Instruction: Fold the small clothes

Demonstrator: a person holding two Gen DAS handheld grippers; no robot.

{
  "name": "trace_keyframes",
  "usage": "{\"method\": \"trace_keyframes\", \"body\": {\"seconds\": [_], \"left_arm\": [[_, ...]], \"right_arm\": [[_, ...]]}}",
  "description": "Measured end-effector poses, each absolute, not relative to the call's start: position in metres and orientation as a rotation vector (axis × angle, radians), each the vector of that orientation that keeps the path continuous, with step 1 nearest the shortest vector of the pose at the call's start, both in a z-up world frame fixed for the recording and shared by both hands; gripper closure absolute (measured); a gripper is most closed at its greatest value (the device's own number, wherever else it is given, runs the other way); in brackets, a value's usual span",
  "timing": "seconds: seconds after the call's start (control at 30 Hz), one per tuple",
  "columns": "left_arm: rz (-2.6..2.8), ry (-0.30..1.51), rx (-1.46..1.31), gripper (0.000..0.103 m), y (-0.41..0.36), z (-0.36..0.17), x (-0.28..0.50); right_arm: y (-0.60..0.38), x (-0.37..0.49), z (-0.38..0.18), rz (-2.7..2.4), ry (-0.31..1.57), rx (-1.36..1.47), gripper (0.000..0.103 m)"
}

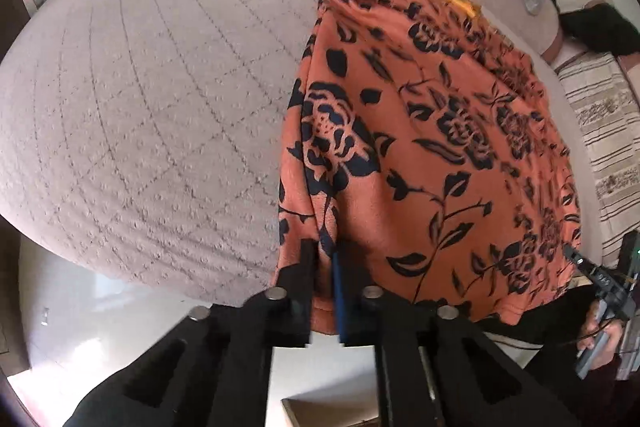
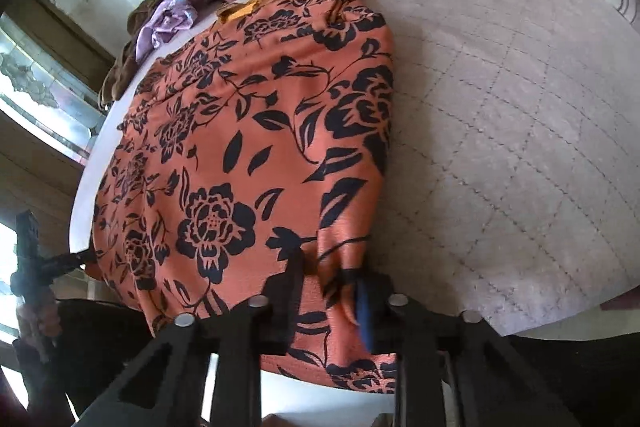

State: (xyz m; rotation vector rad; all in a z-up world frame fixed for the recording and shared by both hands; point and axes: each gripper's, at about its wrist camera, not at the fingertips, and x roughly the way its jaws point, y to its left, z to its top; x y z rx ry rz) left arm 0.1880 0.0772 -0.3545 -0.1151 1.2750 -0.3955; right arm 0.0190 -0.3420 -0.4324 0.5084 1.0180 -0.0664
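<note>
Garment (image 1: 432, 147): orange-coral ground, black rose, leaf and vine print; a yellow-orange patch at the far edge. Bed cover (image 1: 152, 99): pale pinkish-grey, quilted in a diamond grid of darker stitch lines. Crumpled cloth (image 2: 168, 19) beyond: lilac, shiny. Pillow (image 1: 608, 131): cream with brown stripes. Gripper fingers (image 2: 288, 291): black, blue pads.

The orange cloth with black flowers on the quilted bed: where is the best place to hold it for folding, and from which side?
Probably the near hem of the orange cloth with black flowers, at its two near corners, coming from the near edge of the quilted bed cover. That hem overhangs the edge, so fingers can close around it. The left gripper and right gripper are pinching it there.
</note>
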Motion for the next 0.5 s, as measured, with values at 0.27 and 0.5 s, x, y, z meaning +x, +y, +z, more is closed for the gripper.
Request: {"method": "trace_keyframes", "body": {"seconds": [0.27,0.5], "left_arm": [[-0.35,1.233,-0.08,0.082,0.086,-0.341,0.184],[-0.307,1.325,-0.022,0.033,0.074,-0.362,0.189]], "right_arm": [[-0.352,0.001,-0.407,-0.013,0.901,0.552,0.091],[-0.358,0.015,-0.434,0.004,1.032,0.626,0.055]]}}
